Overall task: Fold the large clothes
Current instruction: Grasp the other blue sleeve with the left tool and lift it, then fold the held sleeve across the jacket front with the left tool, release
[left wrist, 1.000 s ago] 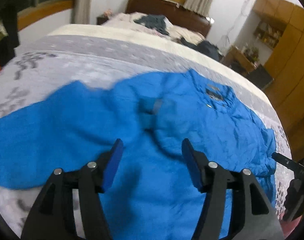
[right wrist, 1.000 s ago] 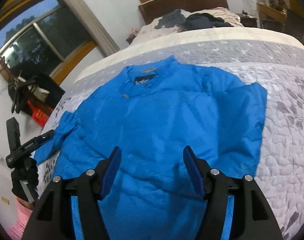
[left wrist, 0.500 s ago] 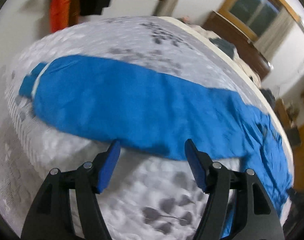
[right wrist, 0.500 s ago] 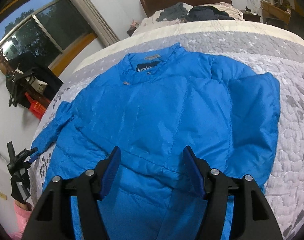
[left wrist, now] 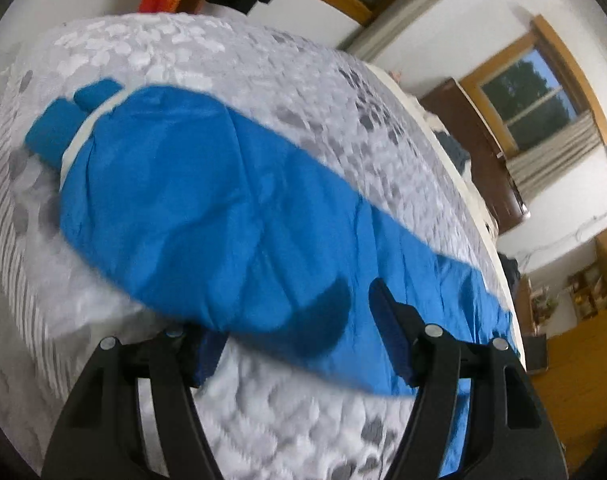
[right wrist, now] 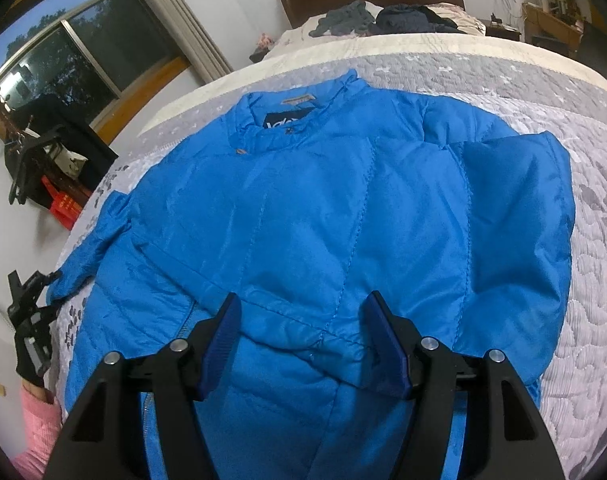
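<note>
The blue jacket (right wrist: 323,216) is spread flat on the bed's grey quilt (right wrist: 583,128), collar toward the top of the frame. Its sleeve (left wrist: 191,216) fills the left wrist view's centre. Both the left tool (left wrist: 299,320) and right tool (right wrist: 303,328) are held spread, pinching nothing.

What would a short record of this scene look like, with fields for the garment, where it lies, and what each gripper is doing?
garment: padded bright blue jacket, spread front-up, collar toward the headboard
surface: grey-and-white quilted bedspread
right sleeve: folded in over the body
left sleeve: stretched out toward the bed edge, cuff at the end
left gripper: open, straddling the long sleeve, one finger under the fabric
right gripper: open, over the lower front of the jacket
background: dark clothes heaped near the wooden headboard
</note>
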`<action>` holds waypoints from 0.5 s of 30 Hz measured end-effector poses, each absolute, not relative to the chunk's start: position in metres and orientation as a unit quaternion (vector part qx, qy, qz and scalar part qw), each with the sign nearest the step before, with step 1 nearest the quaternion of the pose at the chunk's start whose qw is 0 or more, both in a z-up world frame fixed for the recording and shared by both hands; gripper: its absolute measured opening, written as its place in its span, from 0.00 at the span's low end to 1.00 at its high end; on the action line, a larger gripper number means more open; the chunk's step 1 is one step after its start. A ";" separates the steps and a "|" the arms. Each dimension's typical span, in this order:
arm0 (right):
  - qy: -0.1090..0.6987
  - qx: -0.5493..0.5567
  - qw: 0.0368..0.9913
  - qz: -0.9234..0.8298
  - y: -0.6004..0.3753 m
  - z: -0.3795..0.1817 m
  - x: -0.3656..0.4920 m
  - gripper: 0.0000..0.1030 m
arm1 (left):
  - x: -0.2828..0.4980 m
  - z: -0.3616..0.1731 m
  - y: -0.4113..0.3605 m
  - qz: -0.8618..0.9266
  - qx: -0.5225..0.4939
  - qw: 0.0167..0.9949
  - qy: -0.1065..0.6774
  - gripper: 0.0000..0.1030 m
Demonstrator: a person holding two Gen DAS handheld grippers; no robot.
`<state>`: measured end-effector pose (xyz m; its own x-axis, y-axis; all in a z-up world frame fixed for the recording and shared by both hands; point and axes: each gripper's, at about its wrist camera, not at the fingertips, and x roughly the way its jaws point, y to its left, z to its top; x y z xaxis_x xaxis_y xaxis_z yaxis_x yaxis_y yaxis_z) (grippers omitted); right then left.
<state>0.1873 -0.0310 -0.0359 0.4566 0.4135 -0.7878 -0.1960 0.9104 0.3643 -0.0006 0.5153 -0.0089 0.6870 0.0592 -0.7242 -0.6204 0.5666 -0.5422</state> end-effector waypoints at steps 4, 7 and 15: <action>0.490 0.112 0.845 0.181 -0.031 -0.038 0.188 0.63 | 0.016 -0.007 0.522 0.241 -0.404 0.820 0.328 0.53; 0.490 0.112 0.845 0.181 -0.032 -0.038 0.188 0.63 | 0.020 -0.005 0.527 0.256 -0.400 0.818 0.325 0.33; 0.491 0.114 0.845 0.181 -0.032 -0.037 0.188 0.63 | 0.014 0.031 0.510 0.235 -0.372 0.851 0.286 0.07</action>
<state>0.1879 -0.0319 -0.0375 0.4529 0.4175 -0.7877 -0.1941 0.9086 0.3700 0.0141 0.5103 0.0312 0.7252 0.1876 -0.6625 -0.6139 0.6120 -0.4986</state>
